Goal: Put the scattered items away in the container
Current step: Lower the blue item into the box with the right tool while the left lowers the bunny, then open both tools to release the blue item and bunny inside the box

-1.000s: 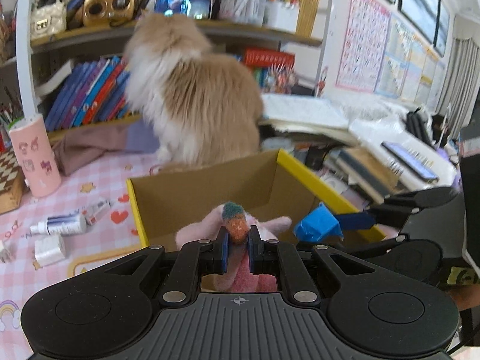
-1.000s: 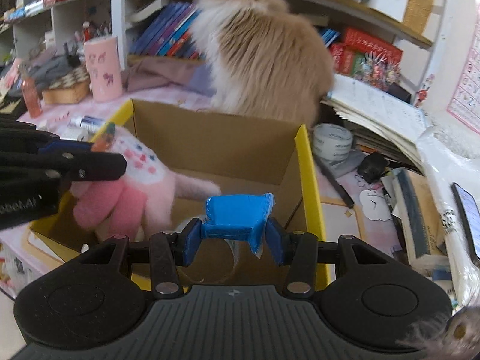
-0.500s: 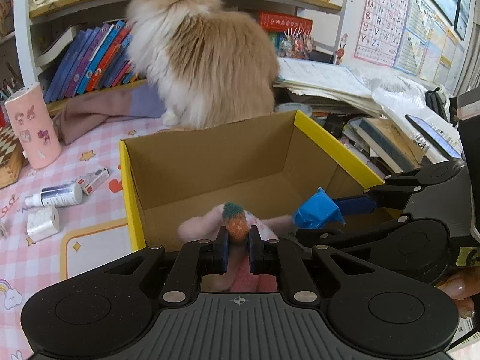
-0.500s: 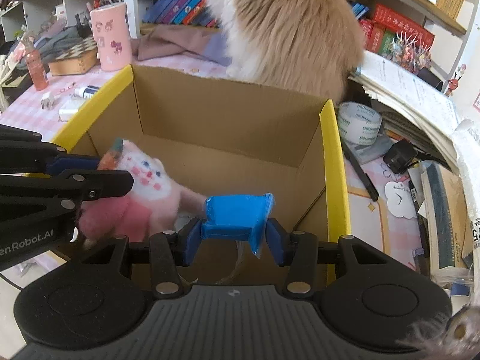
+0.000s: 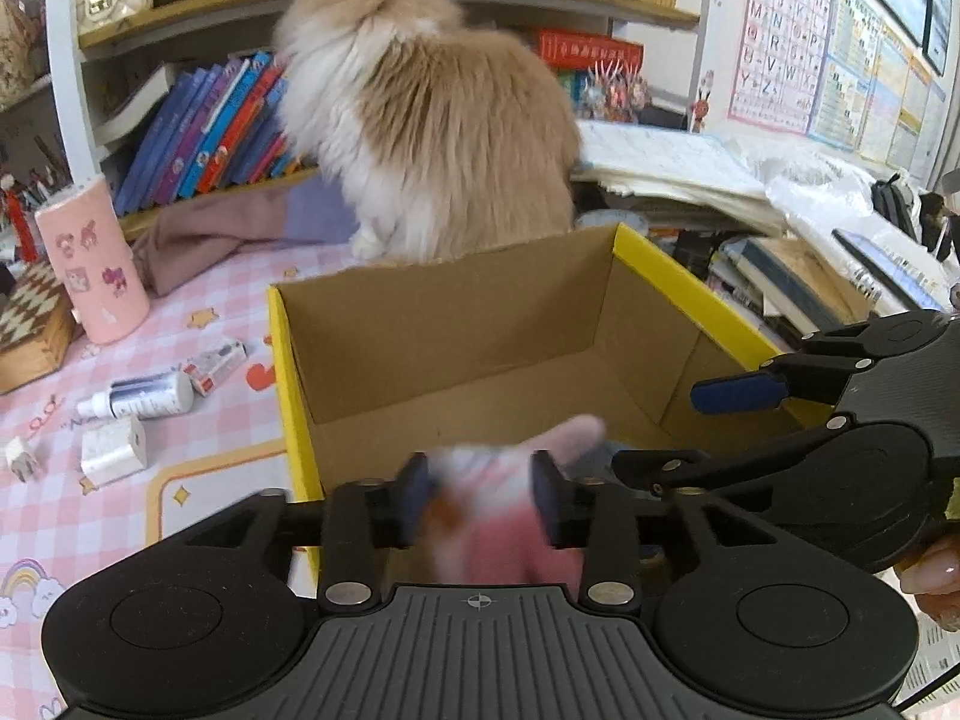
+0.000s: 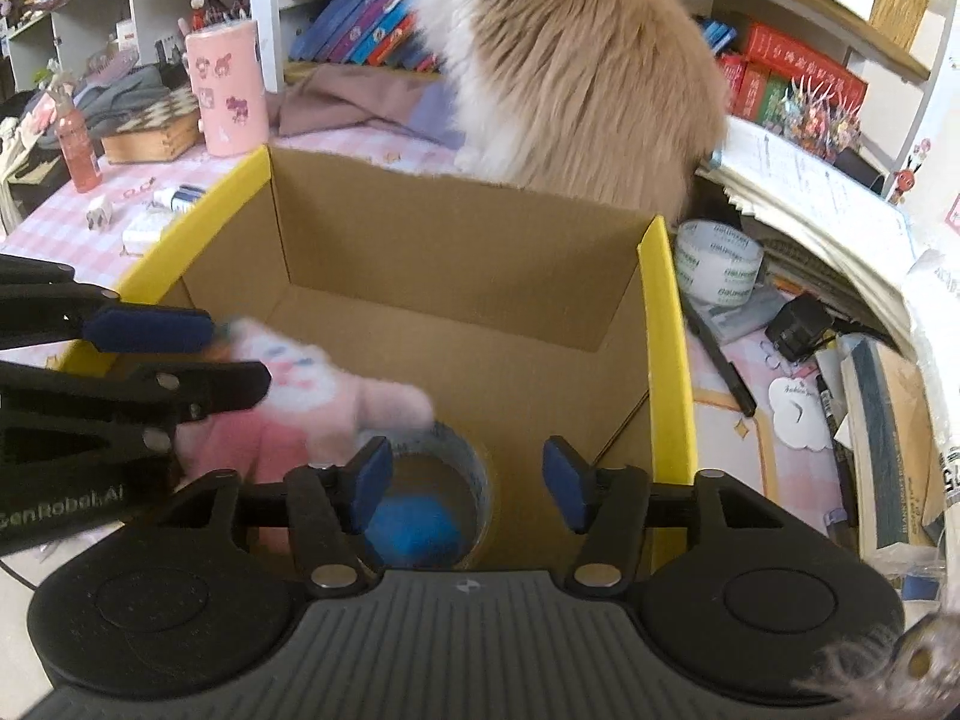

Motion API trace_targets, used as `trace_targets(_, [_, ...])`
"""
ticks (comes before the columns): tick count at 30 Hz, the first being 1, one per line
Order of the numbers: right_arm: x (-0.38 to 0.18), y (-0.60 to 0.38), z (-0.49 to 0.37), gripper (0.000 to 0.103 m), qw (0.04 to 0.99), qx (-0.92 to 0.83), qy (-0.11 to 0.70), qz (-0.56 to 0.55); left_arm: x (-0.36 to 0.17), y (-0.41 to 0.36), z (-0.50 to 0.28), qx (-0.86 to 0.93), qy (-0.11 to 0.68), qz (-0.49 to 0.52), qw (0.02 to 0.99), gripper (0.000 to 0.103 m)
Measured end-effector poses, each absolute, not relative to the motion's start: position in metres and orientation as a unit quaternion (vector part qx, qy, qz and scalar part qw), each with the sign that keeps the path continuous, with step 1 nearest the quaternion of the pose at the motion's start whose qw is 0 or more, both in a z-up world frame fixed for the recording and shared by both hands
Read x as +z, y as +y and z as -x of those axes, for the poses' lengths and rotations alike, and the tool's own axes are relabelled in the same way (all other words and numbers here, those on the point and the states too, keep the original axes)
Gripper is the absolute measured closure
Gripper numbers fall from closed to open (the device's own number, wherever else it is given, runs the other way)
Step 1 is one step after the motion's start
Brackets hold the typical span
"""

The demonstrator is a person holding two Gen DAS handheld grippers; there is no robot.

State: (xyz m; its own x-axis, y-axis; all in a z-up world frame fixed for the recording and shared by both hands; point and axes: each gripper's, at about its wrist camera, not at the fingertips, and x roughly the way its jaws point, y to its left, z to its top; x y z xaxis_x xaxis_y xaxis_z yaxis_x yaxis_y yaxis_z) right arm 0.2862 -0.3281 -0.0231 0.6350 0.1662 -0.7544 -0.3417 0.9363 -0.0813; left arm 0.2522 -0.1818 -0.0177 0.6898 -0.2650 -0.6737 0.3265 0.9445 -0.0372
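Note:
A cardboard box with yellow rims stands on the pink checked table. My left gripper is open over the box's near edge; a pink plush toy, blurred, is between and below its fingers, free of them. My right gripper is open over the box. Below it, a blue taped object lies inside a clear tape roll on the box floor. The right gripper shows in the left wrist view, and the left gripper shows in the right wrist view.
A fluffy cat sits right behind the box. Left of the box lie a spray bottle, a small tube, a white charger and a pink cup. Books, papers and a tape roll crowd the right side.
Both grippers have opened. The plush toy has left the left gripper and is dropping into the box; the blue object has dropped from the right gripper onto the box floor.

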Motion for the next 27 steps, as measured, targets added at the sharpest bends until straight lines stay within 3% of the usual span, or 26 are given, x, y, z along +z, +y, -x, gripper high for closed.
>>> trace_targets(4, [-0.013, -0.332, -0.28, 0.044, 0.907, 0.133, 0.386, 0.104, -0.008, -0.177, -0.245, -0.153, 0.335, -0.04, 0.929, 0.042])
trace_targets(7, [-0.005, -0.335, -0.274, 0.041, 0.913, 0.126, 0.375, 0.098, 0.001, -0.175, -0.239, -0.152, 0.318, -0.036, 0.935, 0.036])
trace_targets(16, [0.017, -0.335, -0.243, 0.037, 0.932, 0.11, 0.334, 0.084, 0.024, -0.169, -0.209, -0.154, 0.279, -0.03, 0.947, 0.025])
trace_targets(27, [0.032, -0.323, -0.192, 0.037, 0.944, 0.081, 0.31, 0.074, 0.035, -0.151, -0.168, -0.172, 0.259, -0.02, 0.95, 0.023])
